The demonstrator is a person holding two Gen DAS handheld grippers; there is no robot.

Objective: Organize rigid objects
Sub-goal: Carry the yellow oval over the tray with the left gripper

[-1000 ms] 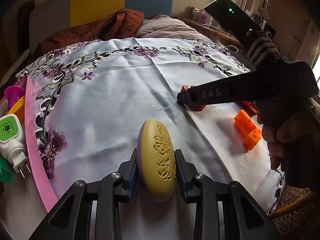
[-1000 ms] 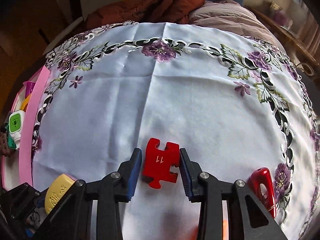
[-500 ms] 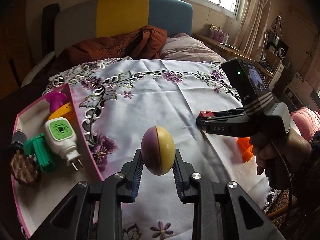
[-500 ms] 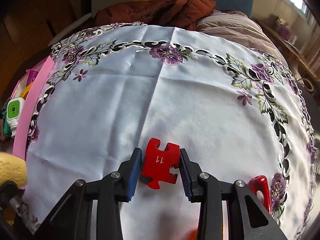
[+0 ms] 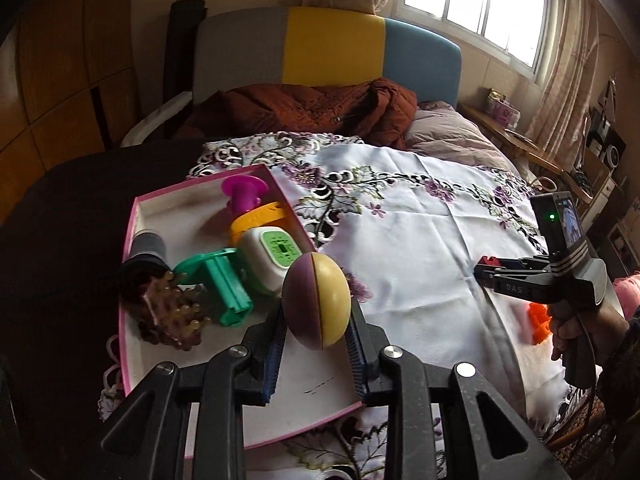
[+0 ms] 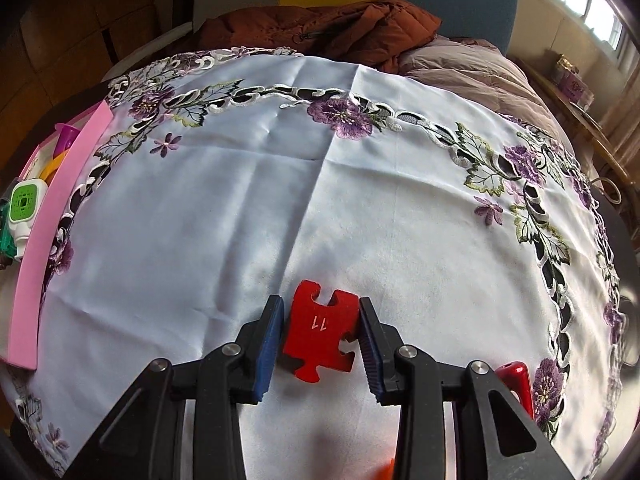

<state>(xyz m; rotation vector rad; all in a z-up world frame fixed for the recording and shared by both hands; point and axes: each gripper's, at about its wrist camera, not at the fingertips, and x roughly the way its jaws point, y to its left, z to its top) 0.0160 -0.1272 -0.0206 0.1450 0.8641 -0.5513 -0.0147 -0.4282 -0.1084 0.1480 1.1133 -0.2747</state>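
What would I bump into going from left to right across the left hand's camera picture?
Grey roll → brown spiky brush → green plastic piece → purple-and-yellow egg held in the left gripper → red puzzle piece in the right gripper → orange blocks.

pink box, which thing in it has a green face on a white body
The plug-in device in the pink box: white body, green square face. The teal clip beside it is green all over.
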